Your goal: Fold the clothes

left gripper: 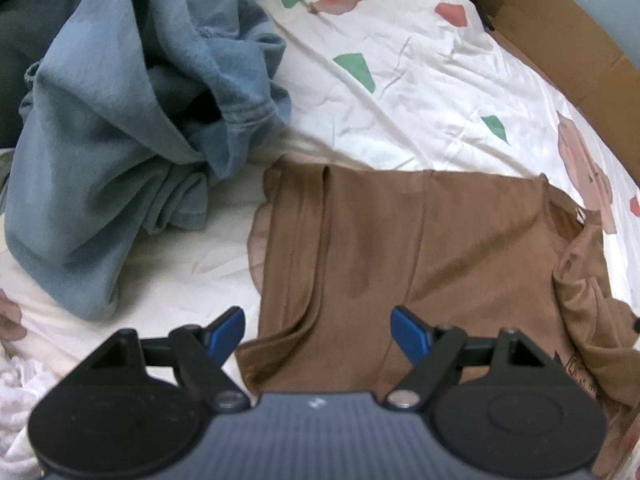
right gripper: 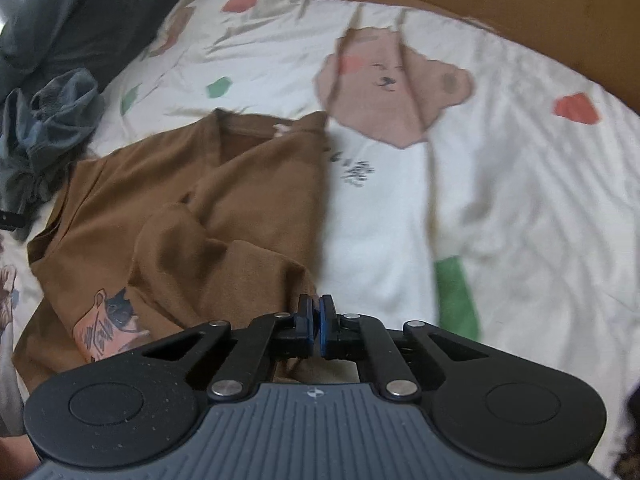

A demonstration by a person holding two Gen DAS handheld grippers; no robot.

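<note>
A brown T-shirt [left gripper: 400, 248] lies partly flat on the bed, its right side bunched and folded over. My left gripper [left gripper: 316, 316] hovers open just above the shirt's near left part, blue pads wide apart and nothing between them. In the right wrist view the same brown T-shirt [right gripper: 200, 208] shows a cartoon print [right gripper: 108, 324] near its lower left. My right gripper [right gripper: 317, 320] is shut, its pads pressed together on the shirt's right edge, where the cloth rises in a crumpled fold toward the tips.
A crumpled blue garment [left gripper: 112, 140] is heaped left of the shirt, also seen as the blue garment [right gripper: 48, 120]. The bear-print white bedsheet [right gripper: 500, 200] spreads to the right. Brown cardboard [left gripper: 560, 40] borders the bed's far edge. Dark fabric [right gripper: 80, 8] lies at the back left.
</note>
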